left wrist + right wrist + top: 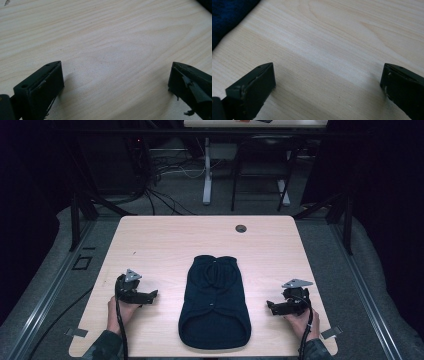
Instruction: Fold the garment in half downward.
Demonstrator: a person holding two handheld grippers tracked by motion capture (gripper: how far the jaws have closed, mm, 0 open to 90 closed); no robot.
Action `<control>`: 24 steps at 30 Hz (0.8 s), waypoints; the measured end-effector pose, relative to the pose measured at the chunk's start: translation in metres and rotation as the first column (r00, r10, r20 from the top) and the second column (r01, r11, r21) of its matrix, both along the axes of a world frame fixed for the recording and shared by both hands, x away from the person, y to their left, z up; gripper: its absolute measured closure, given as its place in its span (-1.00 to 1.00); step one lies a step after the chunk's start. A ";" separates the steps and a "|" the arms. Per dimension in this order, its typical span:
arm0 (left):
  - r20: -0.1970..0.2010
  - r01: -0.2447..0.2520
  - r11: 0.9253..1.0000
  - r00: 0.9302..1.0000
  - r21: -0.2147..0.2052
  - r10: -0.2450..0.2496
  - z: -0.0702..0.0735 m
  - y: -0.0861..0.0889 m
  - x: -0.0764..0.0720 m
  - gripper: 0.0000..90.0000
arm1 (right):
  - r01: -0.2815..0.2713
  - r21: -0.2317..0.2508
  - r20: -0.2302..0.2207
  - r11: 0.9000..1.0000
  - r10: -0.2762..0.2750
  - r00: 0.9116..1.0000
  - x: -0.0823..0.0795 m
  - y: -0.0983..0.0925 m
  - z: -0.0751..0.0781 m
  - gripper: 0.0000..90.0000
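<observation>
On my light wooden table (165, 240) the dark blue knitted garment (214, 302) lies in the middle near the front edge. My left gripper (150, 296) rests to its left, my right gripper (272, 307) to its right, both apart from it.

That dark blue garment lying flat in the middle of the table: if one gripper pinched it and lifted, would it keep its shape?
Probably not. The dark blue garment looks like soft knit lying limp on the table, so it would likely droop. Pushed, it would probably bunch rather than slide.
</observation>
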State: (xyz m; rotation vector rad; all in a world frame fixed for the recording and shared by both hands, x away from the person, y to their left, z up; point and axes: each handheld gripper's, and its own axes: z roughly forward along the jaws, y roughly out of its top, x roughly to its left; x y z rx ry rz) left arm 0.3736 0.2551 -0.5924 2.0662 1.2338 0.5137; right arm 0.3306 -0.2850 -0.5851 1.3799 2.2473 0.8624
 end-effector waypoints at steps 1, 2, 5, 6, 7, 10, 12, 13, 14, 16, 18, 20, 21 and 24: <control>0.000 0.000 1.000 1.000 0.000 0.000 0.000 0.000 0.000 -1.00 | 0.000 0.000 0.000 1.000 0.000 1.000 0.000 0.000 0.000 -1.00; 0.000 0.000 1.000 1.000 0.000 0.000 0.000 0.000 0.000 -1.00 | 0.000 0.000 0.000 1.000 0.000 1.000 0.000 0.000 0.000 -1.00; 0.000 0.000 1.000 1.000 0.000 0.000 0.000 0.000 0.000 -1.00 | 0.001 0.001 0.000 1.000 -0.001 1.000 0.000 0.000 0.000 -1.00; 0.000 0.000 1.000 1.000 0.000 0.000 0.000 0.000 0.000 -1.00 | 0.001 0.002 0.004 1.000 -0.001 1.000 0.000 0.000 0.000 -1.00; 0.000 0.000 1.000 1.000 0.000 0.000 0.000 0.000 0.000 -1.00 | 0.000 0.002 0.005 1.000 0.000 1.000 0.000 0.000 0.000 -1.00; 0.000 0.000 1.000 1.000 0.000 0.000 0.000 0.000 0.000 -1.00 | 0.000 0.002 0.006 1.000 0.000 1.000 0.000 0.000 0.000 -1.00; 0.000 0.000 1.000 1.000 0.000 0.000 0.000 0.000 0.000 -1.00 | 0.000 0.003 0.006 1.000 0.000 1.000 -0.001 0.000 -0.001 -1.00; 0.000 0.000 1.000 1.000 0.000 0.000 0.000 0.000 0.000 -1.00 | -0.003 0.003 0.006 1.000 0.003 1.000 -0.001 0.000 -0.001 -1.00; 0.000 0.000 1.000 1.000 0.000 0.000 0.000 0.000 0.000 -1.00 | -0.005 0.004 0.007 1.000 0.005 1.000 -0.001 -0.001 -0.001 -1.00; -0.003 0.001 1.000 1.000 0.003 -0.001 0.000 0.000 0.000 -1.00 | -0.007 0.002 0.005 1.000 0.007 1.000 -0.001 -0.001 0.000 -1.00; -0.005 0.002 1.000 1.000 0.008 -0.002 0.001 0.000 0.001 -1.00 | -0.009 -0.001 -0.002 1.000 0.009 1.000 0.000 -0.001 0.000 -1.00; -0.013 0.003 1.000 1.000 0.012 -0.003 0.002 -0.001 0.002 -1.00 | -0.009 -0.002 -0.012 1.000 0.009 1.000 0.001 0.000 0.001 -1.00; -0.011 0.004 1.000 1.000 0.002 -0.004 0.003 -0.001 0.002 -1.00 | -0.009 0.011 -0.016 1.000 0.009 1.000 0.001 0.000 0.002 -1.00; -0.009 0.005 1.000 1.000 -0.005 -0.005 0.007 -0.002 0.003 -1.00 | -0.011 0.022 -0.015 1.000 0.011 1.000 0.001 0.001 0.005 -1.00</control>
